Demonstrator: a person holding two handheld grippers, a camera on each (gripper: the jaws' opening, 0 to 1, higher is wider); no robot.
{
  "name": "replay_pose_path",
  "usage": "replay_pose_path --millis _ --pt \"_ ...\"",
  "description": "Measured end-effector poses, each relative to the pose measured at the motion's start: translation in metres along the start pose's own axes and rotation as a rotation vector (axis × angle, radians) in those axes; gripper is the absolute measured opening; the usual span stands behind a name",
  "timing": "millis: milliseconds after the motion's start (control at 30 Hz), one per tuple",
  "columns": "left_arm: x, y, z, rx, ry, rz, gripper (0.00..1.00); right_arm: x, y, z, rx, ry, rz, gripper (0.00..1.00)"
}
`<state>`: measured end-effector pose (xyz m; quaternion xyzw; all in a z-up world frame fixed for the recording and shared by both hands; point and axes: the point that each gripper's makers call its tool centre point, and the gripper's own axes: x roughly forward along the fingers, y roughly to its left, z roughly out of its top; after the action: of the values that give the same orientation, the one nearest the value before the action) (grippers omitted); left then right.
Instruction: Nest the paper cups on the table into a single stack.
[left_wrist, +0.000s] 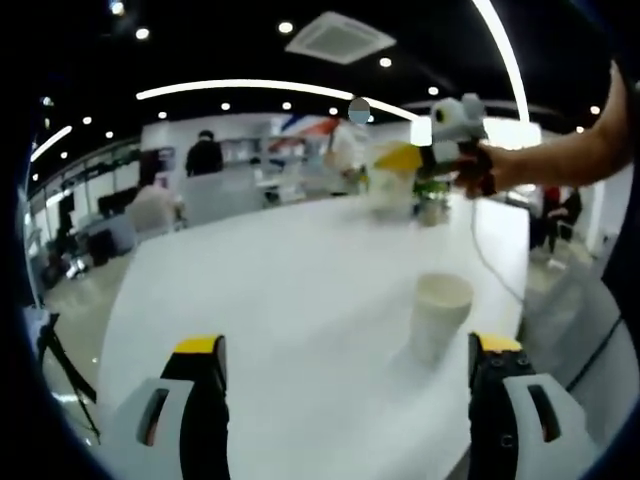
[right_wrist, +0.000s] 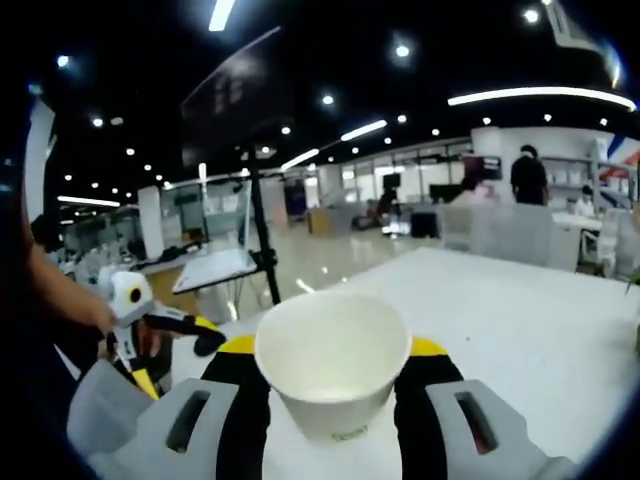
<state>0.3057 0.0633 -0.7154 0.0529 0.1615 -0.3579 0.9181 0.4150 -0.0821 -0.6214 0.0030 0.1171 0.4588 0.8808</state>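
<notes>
Each gripper has two thick black jaws with yellow tips and light grey housings at the base — every housing carries one dark oval slot. This shows on the left gripper (left_wrist: 347, 360) and on the right gripper (right_wrist: 331, 362) in their own views. In the left gripper view the right one appears from the side: a grey rounded body, a yellow wedge part and black sections, with a thin grey cable (left_wrist: 487, 262) hanging down from it. The person's forearm (left_wrist: 560, 152) is bare — no sleeve is visible.
</notes>
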Motion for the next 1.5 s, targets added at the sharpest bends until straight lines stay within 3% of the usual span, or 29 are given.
replay_pose_path --millis 300,1100,1500 --pt "0.004 -0.013 0.007 -0.032 -0.029 -0.064 0.98 -0.006 0.021 -0.006 -0.018 0.003 0.028 0.46" --pt "0.006 -0.011 0.000 -0.037 -0.014 -0.052 0.98 -0.021 0.088 -0.027 -0.013 0.017 0.125 0.46" --pt "0.006 -0.014 -0.007 -0.051 -0.005 -0.051 0.98 -0.036 0.101 -0.033 0.003 0.012 0.148 0.46"
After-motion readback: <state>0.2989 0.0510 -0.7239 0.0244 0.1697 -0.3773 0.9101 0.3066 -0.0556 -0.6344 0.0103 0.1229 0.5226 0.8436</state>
